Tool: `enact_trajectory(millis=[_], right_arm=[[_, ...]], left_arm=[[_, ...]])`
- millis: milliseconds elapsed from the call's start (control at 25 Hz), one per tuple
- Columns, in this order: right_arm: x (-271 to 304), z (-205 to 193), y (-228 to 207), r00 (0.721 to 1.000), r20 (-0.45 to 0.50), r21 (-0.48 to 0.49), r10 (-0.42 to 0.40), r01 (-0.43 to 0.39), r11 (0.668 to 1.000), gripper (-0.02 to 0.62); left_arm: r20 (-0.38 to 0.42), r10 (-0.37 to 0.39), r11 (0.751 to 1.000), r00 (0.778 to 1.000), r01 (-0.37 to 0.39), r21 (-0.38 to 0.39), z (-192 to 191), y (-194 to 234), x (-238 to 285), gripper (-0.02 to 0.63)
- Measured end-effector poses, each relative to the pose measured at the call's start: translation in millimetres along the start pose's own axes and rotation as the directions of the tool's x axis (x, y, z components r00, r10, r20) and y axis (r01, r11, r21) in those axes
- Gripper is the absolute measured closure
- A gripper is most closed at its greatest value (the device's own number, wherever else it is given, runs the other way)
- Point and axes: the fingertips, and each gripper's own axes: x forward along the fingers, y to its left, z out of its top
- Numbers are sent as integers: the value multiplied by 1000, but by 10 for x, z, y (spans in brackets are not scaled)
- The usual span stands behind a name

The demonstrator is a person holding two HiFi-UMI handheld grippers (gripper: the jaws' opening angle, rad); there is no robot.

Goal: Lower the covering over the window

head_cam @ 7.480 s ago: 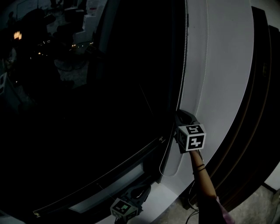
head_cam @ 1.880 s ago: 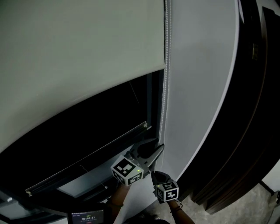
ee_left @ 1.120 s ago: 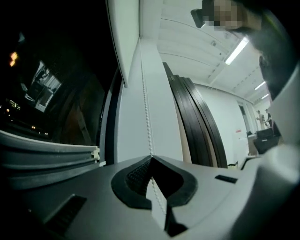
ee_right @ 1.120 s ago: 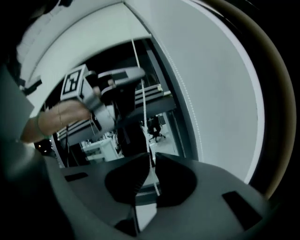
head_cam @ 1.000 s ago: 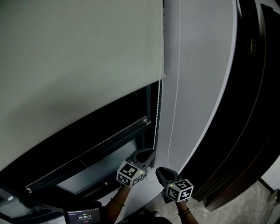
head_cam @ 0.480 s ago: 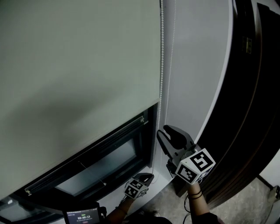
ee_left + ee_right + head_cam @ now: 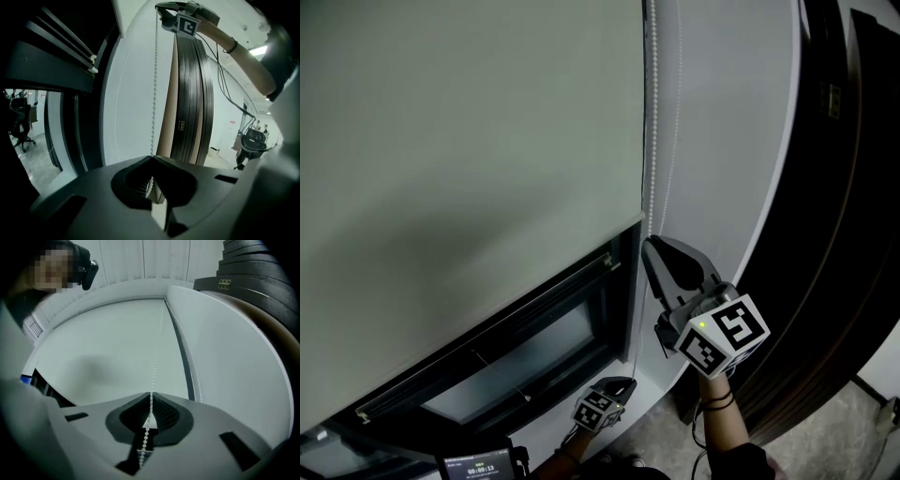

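A pale grey roller blind (image 7: 469, 141) covers most of the window, leaving a dark strip of glass (image 7: 516, 356) below its lower edge. A white bead chain (image 7: 650, 141) hangs along the blind's right side. My right gripper (image 7: 653, 246) is raised beside the blind's lower corner. Its jaws have just been closing, and they are now shut on the chain (image 7: 157, 352), which runs between the tips of the right gripper (image 7: 151, 393). My left gripper (image 7: 628, 382) is low near the sill, shut on the same chain (image 7: 154, 93).
A white wall strip (image 7: 722, 141) lies right of the chain, with a second chain strand (image 7: 677, 122) over it. Dark wooden panels (image 7: 844, 187) stand further right. A small timer display (image 7: 478, 464) sits at the bottom edge.
The blind's lower edge has come further down the window. My left gripper dropped low with the chain; my right gripper rose up the chain and its jaws closed.
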Motion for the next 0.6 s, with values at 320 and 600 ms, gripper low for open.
enact_trajectory(millis=[320,600], right_arm=[[-184,15,-151,995,57,1,-87,87,996,575],[-260,-535,-212,987,-107,-37,-122,119,992,577]], left_arm=[[48,0,1000,999,-1,26,133,41,-81,601],[384,89,996,919,-86,-25,1157,295,-543,601]])
